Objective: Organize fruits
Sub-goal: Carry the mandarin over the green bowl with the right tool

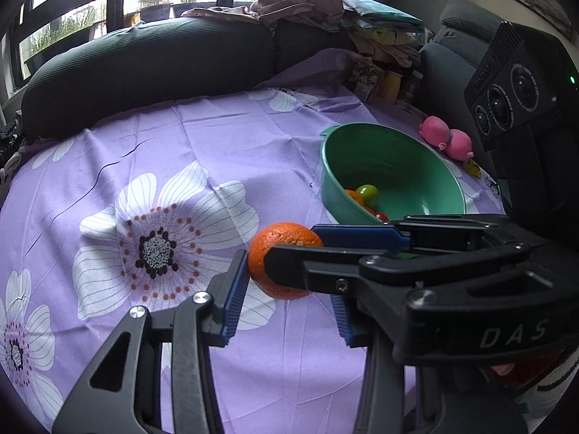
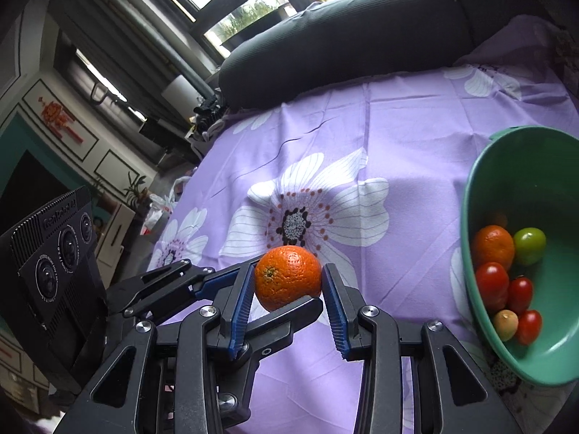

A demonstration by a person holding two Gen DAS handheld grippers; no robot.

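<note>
An orange (image 1: 280, 253) (image 2: 287, 276) sits between the fingers of both grippers, a little above the purple flowered cloth (image 1: 181, 166). My left gripper (image 1: 289, 296) has its blue pads (image 1: 235, 296) on either side of the orange, seemingly touching. My right gripper (image 2: 289, 296) also has its blue pads (image 2: 334, 307) on the orange's sides; in the left wrist view it comes in from the right (image 1: 300, 249). A green bowl (image 1: 416, 152) (image 2: 470, 195) at the right holds an orange, a green fruit, several red tomatoes and a small tan fruit.
A dark sofa cushion (image 1: 144, 65) borders the cloth at the back. Piled clothes (image 1: 307, 3) lie behind it. Pink toy pigs (image 1: 447, 137) sit right of the bowl. A cabinet (image 2: 54, 137) stands left of the table.
</note>
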